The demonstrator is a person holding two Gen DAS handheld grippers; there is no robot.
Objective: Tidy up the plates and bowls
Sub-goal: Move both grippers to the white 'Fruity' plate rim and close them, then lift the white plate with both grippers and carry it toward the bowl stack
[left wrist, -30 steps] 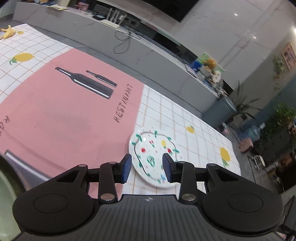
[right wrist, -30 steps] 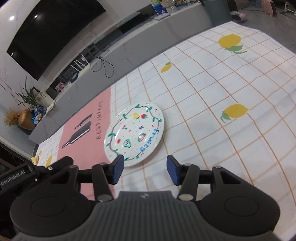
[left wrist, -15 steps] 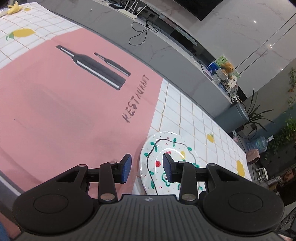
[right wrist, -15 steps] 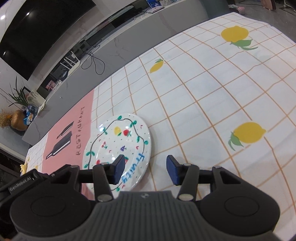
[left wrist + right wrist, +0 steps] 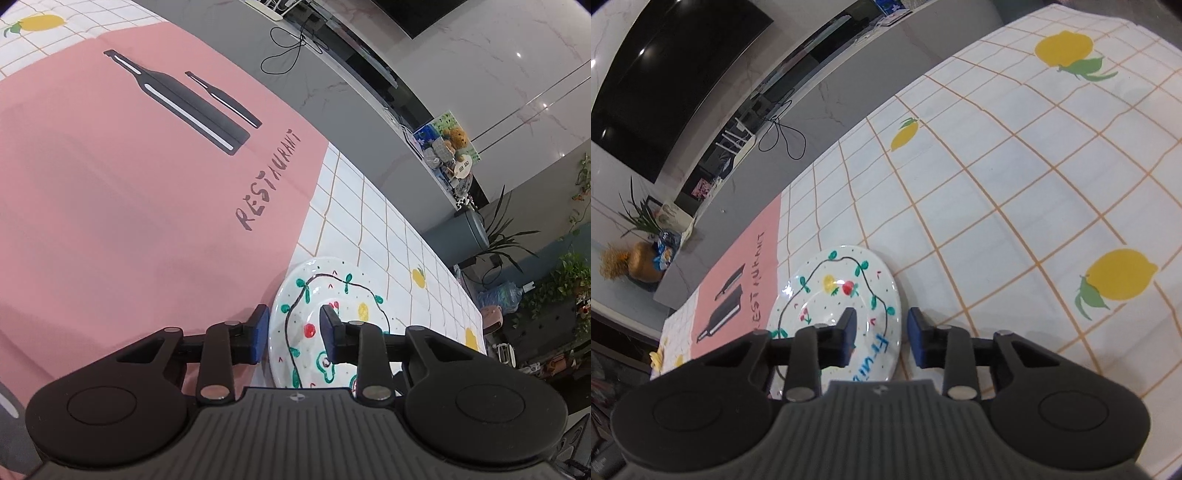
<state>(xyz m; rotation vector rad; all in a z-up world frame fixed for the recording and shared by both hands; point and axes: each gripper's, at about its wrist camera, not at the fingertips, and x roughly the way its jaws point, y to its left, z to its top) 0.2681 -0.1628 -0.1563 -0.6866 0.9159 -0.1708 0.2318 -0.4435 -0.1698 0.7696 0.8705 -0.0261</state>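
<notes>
Both tongs now lower vs. 1 s ago, straddling opposite rims of round white fruit-painted ceramic plate [image 5: 334, 295]. Left gripper [image 5: 294, 330] and right gripper [image 5: 880, 334] jaws just narrowing, pads not visibly clamped yet; two-sided lift looks imminent.

**Even indoor light, strong fisheye bend at the edges**

From my seat both feeds look evenly lit from overhead. I see small ceiling-light reflections on the glossy marble wall panels [image 5: 517, 55] and a faint sheen on the round white painted ceramic plate [image 5: 834, 291]. That plate throws a soft, short shadow onto the pink-and-white checked tablecloth [image 5: 110, 184]. Straight edges bow hard near the frame borders, the corners go black, and far room detail is soft.
</notes>
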